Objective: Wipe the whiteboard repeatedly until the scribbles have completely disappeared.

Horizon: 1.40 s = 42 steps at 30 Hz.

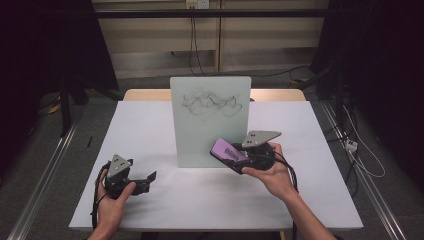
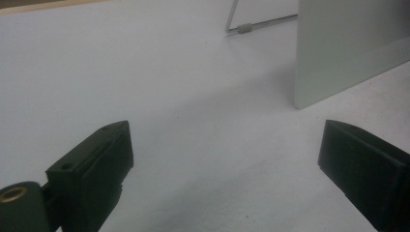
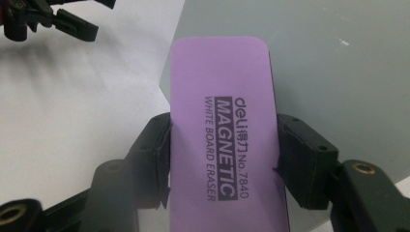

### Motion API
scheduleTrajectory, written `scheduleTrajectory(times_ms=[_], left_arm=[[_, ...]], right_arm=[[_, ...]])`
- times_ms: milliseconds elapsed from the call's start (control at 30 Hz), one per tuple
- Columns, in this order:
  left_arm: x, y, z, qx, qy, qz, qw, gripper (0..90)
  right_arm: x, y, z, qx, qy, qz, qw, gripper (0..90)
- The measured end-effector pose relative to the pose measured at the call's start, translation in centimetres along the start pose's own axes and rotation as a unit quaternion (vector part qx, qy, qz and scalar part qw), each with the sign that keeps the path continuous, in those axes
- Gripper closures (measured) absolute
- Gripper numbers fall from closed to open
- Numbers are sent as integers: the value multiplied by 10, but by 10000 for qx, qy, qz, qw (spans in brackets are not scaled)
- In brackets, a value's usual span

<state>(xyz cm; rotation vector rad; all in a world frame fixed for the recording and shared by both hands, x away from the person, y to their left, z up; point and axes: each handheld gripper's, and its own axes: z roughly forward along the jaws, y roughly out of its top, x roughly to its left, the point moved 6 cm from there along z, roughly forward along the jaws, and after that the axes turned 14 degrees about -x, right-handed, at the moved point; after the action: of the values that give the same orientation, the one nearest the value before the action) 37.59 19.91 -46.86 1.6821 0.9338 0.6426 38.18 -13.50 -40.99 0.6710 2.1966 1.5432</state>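
- The eraser (image 3: 223,140) is a flat purple slab with rounded corners and a smooth matt face, printed in dark letters "deli MAGNETIC WHITE BOARD ERASER No.7840".
- It sits near the table's middle, just right of centre, raised off the surface and right in front of the board's lower right part.
- The right gripper (image 1: 239,154) has its two black jaws closed on the eraser's long edges, one on each side; their blocky pads press against it.
- A hand (image 1: 272,172) holds this gripper from below; a grey three-cornered plate tops it.
- The board (image 1: 210,120) is a pale, smooth rectangle standing upright at the table's centre, with thin dark scribbles across its upper half.
- A thin wire stand (image 2: 251,25) props it from behind.
- The left gripper (image 1: 148,181) rests low at the near left, well apart from the board, its jaws spread wide with nothing between them.
- The table (image 1: 150,125) has a plain white matt top and a pale wooden edge at the far side.
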Motion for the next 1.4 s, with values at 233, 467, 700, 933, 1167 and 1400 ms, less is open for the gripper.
scheduleTrajectory(times_ms=[233,467,700,933,1167,1400], left_arm=[[-1,0,0,-10,-14,39,10000,54],[-5,4,1,-71,-40,130,9999,54],[-8,2,2,-18,-81,190,9998,53],[-8,2,3,-21,-76,152,9999,54],[-9,2,3,13,-110,204,9997,53],[-8,2,1,-12,-78,164,9998,53]], right_arm=[[0,11,-3,-223,-45,-84,9997,416],[-5,24,-10,-481,-101,-210,9986,416],[-9,39,-22,-617,-247,-290,9974,416],[-28,64,-33,-728,-481,-453,9952,416],[-39,83,-31,-797,-619,-614,9930,416],[-49,95,-23,-858,-699,-682,9915,416]])
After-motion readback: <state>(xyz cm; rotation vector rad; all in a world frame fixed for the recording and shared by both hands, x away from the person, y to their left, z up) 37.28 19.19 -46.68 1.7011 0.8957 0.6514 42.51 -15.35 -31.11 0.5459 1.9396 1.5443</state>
